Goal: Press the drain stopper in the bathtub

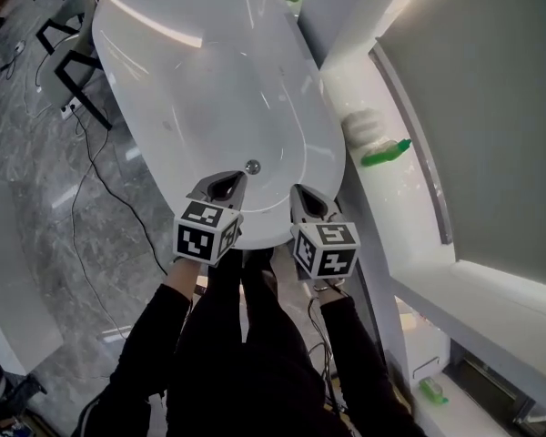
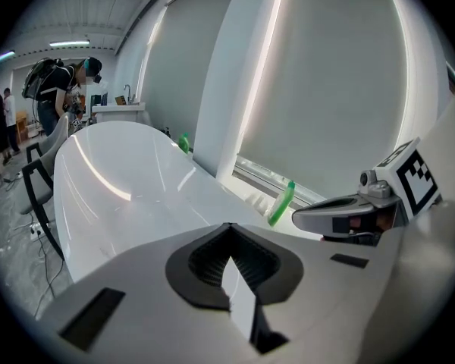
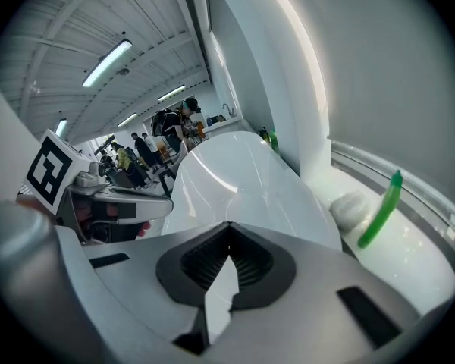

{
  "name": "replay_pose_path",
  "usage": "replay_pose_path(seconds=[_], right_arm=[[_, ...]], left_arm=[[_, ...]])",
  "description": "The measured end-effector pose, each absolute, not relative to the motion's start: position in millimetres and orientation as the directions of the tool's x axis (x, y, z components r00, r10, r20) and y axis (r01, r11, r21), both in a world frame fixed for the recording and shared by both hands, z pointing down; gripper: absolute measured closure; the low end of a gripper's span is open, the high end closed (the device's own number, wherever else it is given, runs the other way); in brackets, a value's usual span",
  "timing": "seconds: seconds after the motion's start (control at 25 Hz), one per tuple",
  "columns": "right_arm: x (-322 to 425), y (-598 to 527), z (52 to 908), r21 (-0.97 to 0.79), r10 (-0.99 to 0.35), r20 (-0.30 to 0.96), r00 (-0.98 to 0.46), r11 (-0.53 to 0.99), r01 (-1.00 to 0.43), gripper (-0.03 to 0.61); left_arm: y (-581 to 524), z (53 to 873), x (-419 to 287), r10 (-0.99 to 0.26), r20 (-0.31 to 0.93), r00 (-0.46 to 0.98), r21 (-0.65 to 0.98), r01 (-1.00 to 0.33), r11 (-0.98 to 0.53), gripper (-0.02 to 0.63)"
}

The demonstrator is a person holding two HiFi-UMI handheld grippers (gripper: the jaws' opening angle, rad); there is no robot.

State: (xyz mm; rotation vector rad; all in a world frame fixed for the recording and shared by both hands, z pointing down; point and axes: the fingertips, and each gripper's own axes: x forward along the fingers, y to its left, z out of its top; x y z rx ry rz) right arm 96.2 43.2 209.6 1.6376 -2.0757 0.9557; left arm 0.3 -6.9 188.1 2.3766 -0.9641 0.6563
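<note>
The left tool (image 1: 233, 181) and right tool (image 1: 303, 195) hover side by side, jaws closed on nothing.

The floor (image 1: 36, 171) is glossy grey marbled tile, and a thin black cable (image 1: 91, 144) trails across it beside a black-legged chair (image 1: 73, 71). On the right a white window sill (image 1: 391, 217) runs below a window (image 1: 491, 107) covered by a grey roller blind — daylight glows along its edges. Strip lights (image 3: 106, 63) hang from a ribbed white ceiling (image 3: 68, 21).
</note>
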Motion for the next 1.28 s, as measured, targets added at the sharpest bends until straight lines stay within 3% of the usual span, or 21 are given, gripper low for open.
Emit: replay_pose_path(seconds=[1.28], right_arm=[[64.6, -38.4, 464.4, -0.373, -0.525, 0.793, -0.309, -0.017, -0.928, 0.577]], left_arm=[[-97.3, 469.0, 9.2, -0.236, 0.768, 0.595, 0.340, -0.692, -0.637, 0.609]])
